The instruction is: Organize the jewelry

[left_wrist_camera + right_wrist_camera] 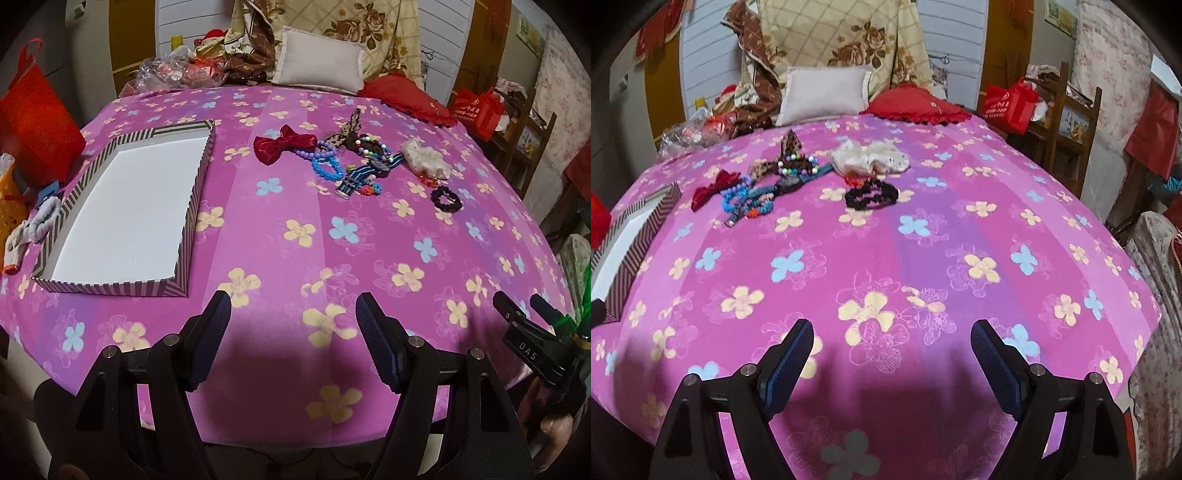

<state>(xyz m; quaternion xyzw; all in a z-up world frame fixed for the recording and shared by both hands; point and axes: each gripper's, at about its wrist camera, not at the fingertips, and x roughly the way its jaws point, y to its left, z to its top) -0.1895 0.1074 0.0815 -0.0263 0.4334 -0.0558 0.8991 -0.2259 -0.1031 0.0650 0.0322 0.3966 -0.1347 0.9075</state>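
A striped box lid [201,158] with a bare white inside lies at the left of the pink flowered cloth [295,229]; its corner [661,206] shows at the left edge of the right wrist view. Farther back lies a heap of jewelry: a red bow [282,146] [709,190], a blue bead bracelet [327,168], a striped watch [369,171] [788,184], a white scrunchie [426,158] [868,158] and a black scrunchie [447,198] [871,195]. My left gripper [293,306] hovers open over the near cloth. My right gripper [892,334] [517,304] is open too, nothing between its fingers.
Pillows [319,62] and a red cushion [406,98] crowd the far edge, with plastic-wrapped items [177,72] at back left. A red bag [35,110] and an orange basket [11,206] stand left of the lid. A wooden shelf [1067,122] with a red bag [1010,103] stands right.
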